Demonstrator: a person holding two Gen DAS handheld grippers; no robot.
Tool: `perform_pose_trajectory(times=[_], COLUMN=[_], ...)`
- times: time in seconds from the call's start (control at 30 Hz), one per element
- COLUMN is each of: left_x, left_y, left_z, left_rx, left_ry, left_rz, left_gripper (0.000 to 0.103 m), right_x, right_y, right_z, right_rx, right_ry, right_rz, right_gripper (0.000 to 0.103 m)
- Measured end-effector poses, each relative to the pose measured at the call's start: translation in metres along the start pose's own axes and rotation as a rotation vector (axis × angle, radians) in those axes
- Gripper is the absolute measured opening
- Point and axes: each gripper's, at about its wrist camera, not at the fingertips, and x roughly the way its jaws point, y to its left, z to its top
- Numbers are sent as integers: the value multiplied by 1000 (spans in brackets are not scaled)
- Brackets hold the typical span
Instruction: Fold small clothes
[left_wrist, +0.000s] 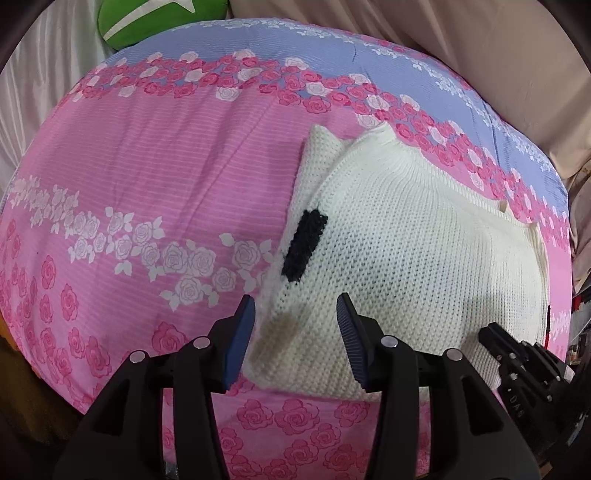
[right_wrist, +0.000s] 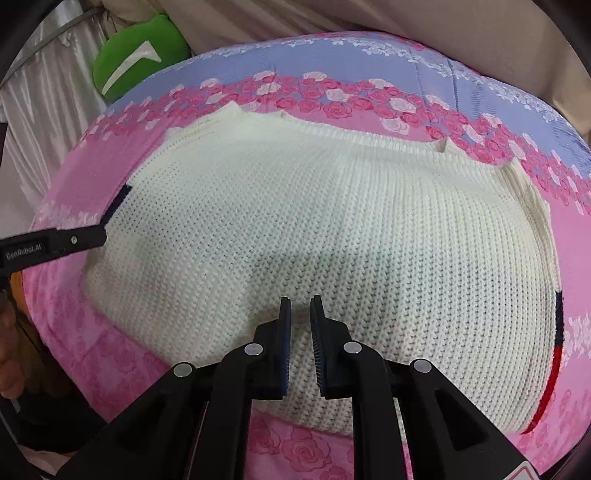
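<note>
A cream knitted sweater (right_wrist: 332, 229) lies flat and folded on the pink rose-print bed cover (left_wrist: 147, 177). It has a black patch (left_wrist: 304, 245) near its left edge and a dark and red stripe (right_wrist: 558, 332) on its right edge. My left gripper (left_wrist: 297, 306) stands open above the sweater's near left corner, and its pads touch nothing. My right gripper (right_wrist: 300, 302) hovers over the near middle of the sweater. Its jaws are a narrow gap apart, with no cloth pinched between them. Each gripper shows in the other's view: the left gripper (right_wrist: 99, 236) and the right gripper (left_wrist: 491, 338).
A green cushion (right_wrist: 136, 55) with a white mark sits at the far left corner of the bed. Beige cloth (left_wrist: 480, 44) hangs behind the bed and white satin fabric (left_wrist: 44, 92) to its left. A hand (right_wrist: 9, 332) shows at the left edge.
</note>
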Motion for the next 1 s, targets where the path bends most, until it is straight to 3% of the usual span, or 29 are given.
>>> perform_pose_trajectory(times=[0.07, 0.2, 0.3, 0.43, 0.6, 0.73, 0.87, 0.93, 1.0], left_x=[5, 12, 19, 28, 37, 36, 50, 50, 38], left_y=[-2, -3, -5, -7, -13, -6, 5, 10, 10], left_z=[5, 13, 18, 22, 22, 25, 35, 37, 41], left_rx=[14, 29, 40, 43, 45, -8, -85, -138, -161], left_ry=[6, 15, 27, 48, 73, 54, 91, 105, 63], left_rz=[-1, -5, -8, -13, -8, -19, -51, -72, -97], left_gripper=[44, 51, 53, 59, 62, 74, 75, 75, 75], right_x=[14, 5, -5, 14, 10, 4, 9, -5, -26], right_y=[4, 11, 14, 7, 6, 4, -4, -9, -31], right_z=[-4, -1, 3, 0, 4, 7, 6, 9, 14], right_rx=[-26, -54, -48, -16, -10, -7, 14, 26, 81], right_ry=[35, 1, -33, 29, 18, 5, 24, -21, -77], right_rz=[-25, -65, -71, -66, -57, -43, -23, -34, -48], right_gripper=[14, 14, 14, 14, 14, 14, 11, 11, 12])
